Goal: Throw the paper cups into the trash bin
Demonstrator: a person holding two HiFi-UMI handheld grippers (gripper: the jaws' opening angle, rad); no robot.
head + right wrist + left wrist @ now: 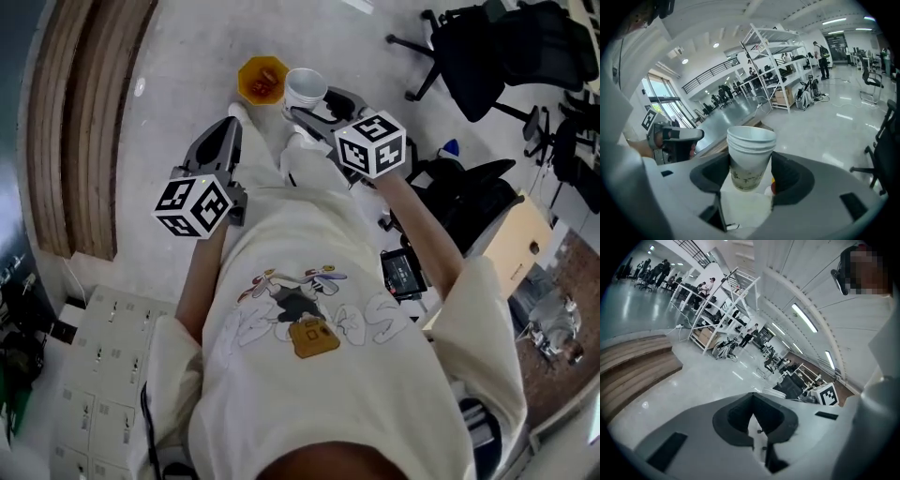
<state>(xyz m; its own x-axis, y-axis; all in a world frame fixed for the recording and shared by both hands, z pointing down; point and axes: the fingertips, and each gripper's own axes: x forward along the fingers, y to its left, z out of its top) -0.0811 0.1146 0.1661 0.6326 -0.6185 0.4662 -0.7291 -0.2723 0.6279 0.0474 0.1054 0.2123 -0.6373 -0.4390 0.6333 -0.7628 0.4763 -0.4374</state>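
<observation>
Holding both grippers out ahead of torso, bare forearms angled forward. Keeping left gripper (230, 127) (752, 397) at own left with jaws pressed together and nothing between. Gripping stacked cups (305, 86) (751, 150) in right gripper (309, 105) (750, 161) with jaws spread wide around stack. Reaching right arm (422, 225) further forward than left arm (192, 281).

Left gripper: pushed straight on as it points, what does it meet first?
Likely nothing close: past the shut left gripper its view shows only floor, wooden steps off left. In the head view the orange bin lies near that line, probably lower; depth unclear.
</observation>
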